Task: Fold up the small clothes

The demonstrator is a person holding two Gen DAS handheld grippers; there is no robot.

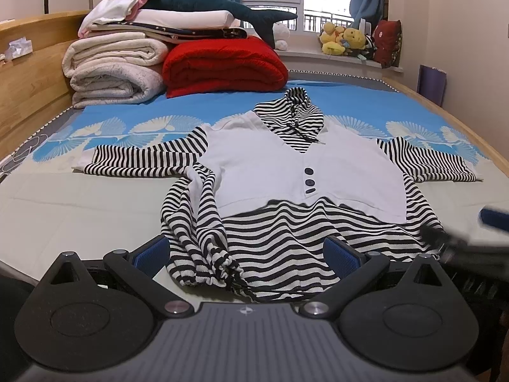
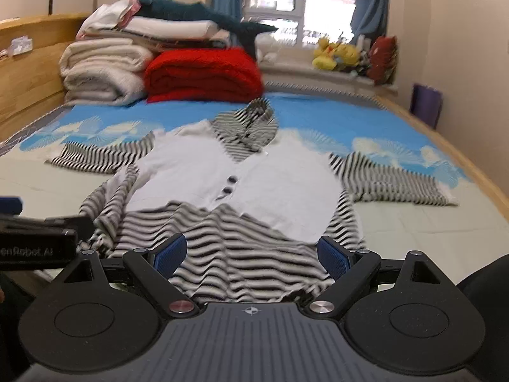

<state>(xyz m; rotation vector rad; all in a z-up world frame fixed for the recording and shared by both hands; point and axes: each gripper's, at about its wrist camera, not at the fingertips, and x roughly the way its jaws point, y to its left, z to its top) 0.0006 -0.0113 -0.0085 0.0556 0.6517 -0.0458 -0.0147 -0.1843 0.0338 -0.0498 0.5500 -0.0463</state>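
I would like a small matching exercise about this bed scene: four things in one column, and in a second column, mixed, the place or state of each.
Things:
1. striped garment
2. red blanket
3. plush shark
4. yellow plush toys

Places or states:
A. on the window sill
B. spread flat on the bed, sleeves out to both sides
C. lying on top of the pile of folded linen
D. folded, at the far end of the bed beside the cream blankets

Pairs: 1-B, 2-D, 3-C, 4-A
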